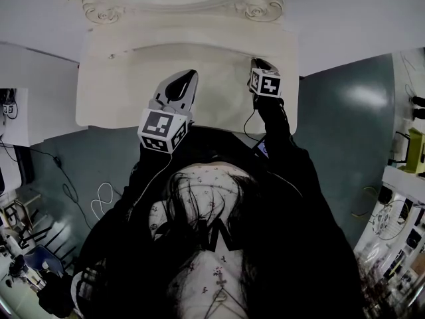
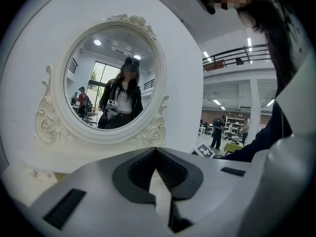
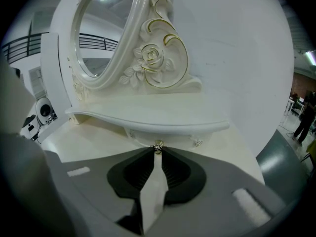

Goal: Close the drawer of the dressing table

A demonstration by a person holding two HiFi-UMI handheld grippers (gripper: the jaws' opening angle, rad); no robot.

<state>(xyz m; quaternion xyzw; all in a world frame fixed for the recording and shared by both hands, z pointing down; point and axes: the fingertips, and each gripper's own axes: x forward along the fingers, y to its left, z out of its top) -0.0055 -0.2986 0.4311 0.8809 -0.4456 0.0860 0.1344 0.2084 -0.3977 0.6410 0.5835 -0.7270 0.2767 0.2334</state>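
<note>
Drawer (image 3: 140, 137) of the dressing table (image 1: 113, 78) sitting well in under the small shelf (image 3: 148, 120) below the mirror (image 2: 113, 73), at the far side of the table and toward its right. Looks pushed most of the way home, judging by the thin strip of front showing beneath the shelf lip (with or without a last sliver of gap: cannot tell from these views). Right tongs (image 3: 157, 151) closed down to the tips, with the small metal knob (image 3: 158, 144) at the middle of the drawer front caught right at the meeting point; reads as a light pinch on it rather than a bare touch, though hard to be sure. Left tongs (image 2: 155, 149) closed as well, tip against tip with nothing between, hovering over the table top to the left and nearer than the right pair, pointed at the mirror and taking no part in the work. As a judgement, then: bulk of the closing probably done, leaving only a last short push toward the far side and the letting go of the knob. Worth checking for a flush front under the shelf before release, given the risk of stopping just short, unnoticed from above, and of tugging the drawer back out on the way off the knob.
</note>
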